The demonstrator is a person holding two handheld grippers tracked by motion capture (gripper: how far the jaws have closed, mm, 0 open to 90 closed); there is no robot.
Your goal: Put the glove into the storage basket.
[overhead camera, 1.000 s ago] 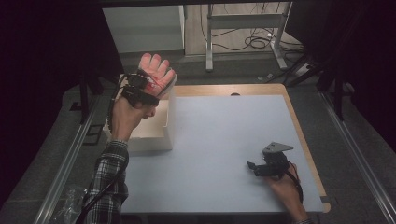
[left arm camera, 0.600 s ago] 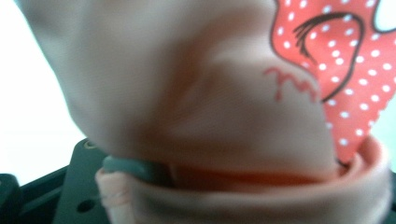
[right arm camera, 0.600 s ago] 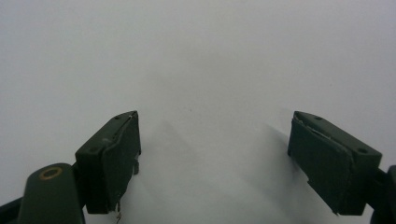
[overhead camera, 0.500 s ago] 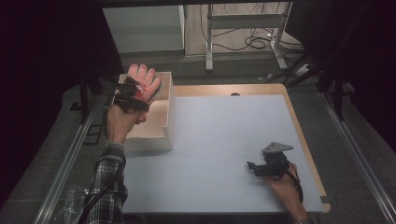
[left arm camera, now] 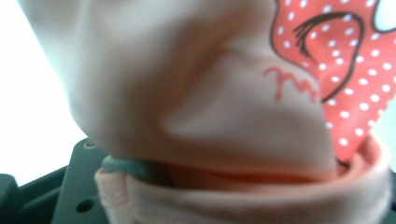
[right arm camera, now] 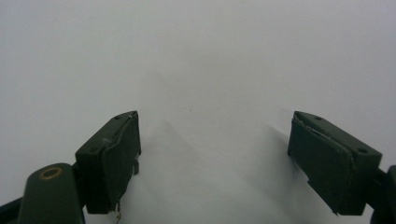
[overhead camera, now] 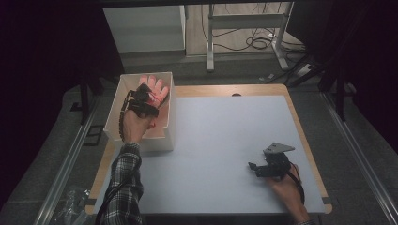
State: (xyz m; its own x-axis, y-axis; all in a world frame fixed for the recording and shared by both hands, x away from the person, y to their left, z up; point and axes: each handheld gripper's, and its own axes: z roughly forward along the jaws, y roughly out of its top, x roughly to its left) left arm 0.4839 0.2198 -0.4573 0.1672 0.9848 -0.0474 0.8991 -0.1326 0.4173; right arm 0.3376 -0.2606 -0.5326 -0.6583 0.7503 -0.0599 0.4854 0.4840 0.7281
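Note:
A pink glove point(overhead camera: 154, 88) with a red white-dotted patch point(left arm camera: 345, 70) hangs from my left gripper point(overhead camera: 142, 97), which is shut on its cuff. The glove's fingers point away from me, low inside an open white box point(overhead camera: 149, 142) at the table's left edge. In the left gripper view the cuff folds over a grey pad point(left arm camera: 125, 166), and the fabric hides the jaws. My right gripper point(overhead camera: 252, 167) rests on the pale blue mat point(overhead camera: 220, 136) at the front right. It is open point(right arm camera: 212, 140), with bare mat between the jaws.
The mat covers a wooden table point(overhead camera: 220, 89). Metal rails point(overhead camera: 70, 159) run along both sides. Beyond the far edge are a table frame point(overhead camera: 244, 21) and cables point(overhead camera: 263, 42) on the floor. A crumpled plastic bag point(overhead camera: 70, 206) lies at the front left.
My left hand has carried the glove away from me and down, from above the box's near side to inside the box. The right gripper has stayed put.

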